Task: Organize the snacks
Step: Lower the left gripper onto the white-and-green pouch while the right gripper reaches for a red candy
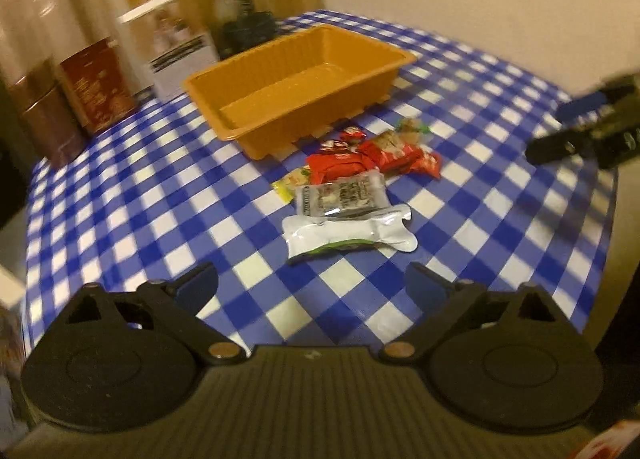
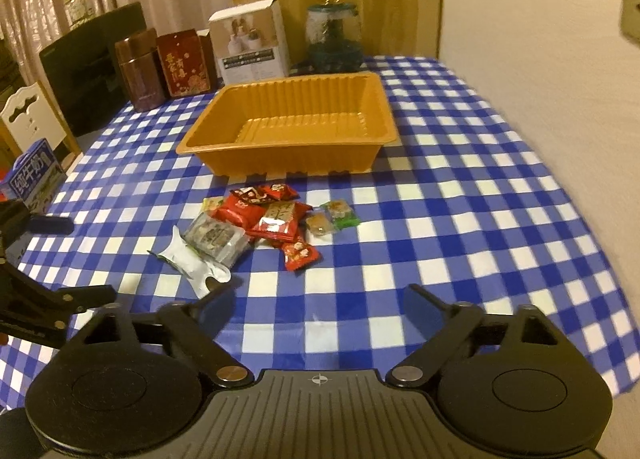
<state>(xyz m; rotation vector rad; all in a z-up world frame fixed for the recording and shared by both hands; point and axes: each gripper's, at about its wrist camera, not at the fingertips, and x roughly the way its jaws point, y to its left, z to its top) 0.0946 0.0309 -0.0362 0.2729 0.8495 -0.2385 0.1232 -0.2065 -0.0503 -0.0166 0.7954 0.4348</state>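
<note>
Two tools, both with jaws spread wide and nothing between them: the left tool (image 1: 312,279) hangs over the near part of the worktop (image 1: 120,211) with the white-and-green pouch (image 1: 348,237) just ahead of its fingertips; the right tool (image 2: 320,299) hangs over bare checked cloth, the same white pouch (image 2: 188,259) just off its left finger. Neither touches a snack. Beyond the pouch lies a clear-wrapped dark packet (image 1: 340,195), then a loose heap of red packets (image 1: 368,157), some overlapping, with a small yellow-green sweet (image 1: 292,181) at one side. In the right view two small clear-wrapped sweets (image 2: 332,219) sit just to the right of the heap. All snacks lie mid-worktop, in front of the orange tray (image 2: 288,157), which is empty and stands toward the far edge. Boxes and a jar line the far edge behind it. Judgement: the task is at its start, approach to a first pick. Next move likely calls for the left tool to descend over the pouch, close across its narrow waist, then carry it into the tray. Flat, slippery film could slide out of a shallow pinch.
</note>
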